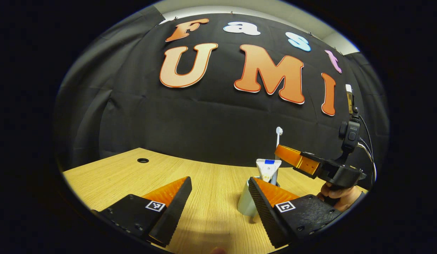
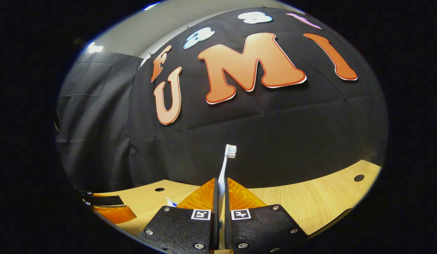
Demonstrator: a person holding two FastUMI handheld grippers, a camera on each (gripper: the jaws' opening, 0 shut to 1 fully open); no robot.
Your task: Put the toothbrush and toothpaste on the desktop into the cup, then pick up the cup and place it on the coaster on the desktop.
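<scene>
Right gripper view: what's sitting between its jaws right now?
The toothbrush handle, upright, with both jaws of the right gripper closed against it and the bristle head sticking up above them.

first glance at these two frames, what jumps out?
The white toothbrush standing upright, head up, pinched between the fingers of the right gripper in the right gripper view. In the left gripper view that brush rises from the cup on the wooden desk, beside the toothpaste tube already in it. The left gripper hangs open near the cup, one finger in front of it.
</scene>
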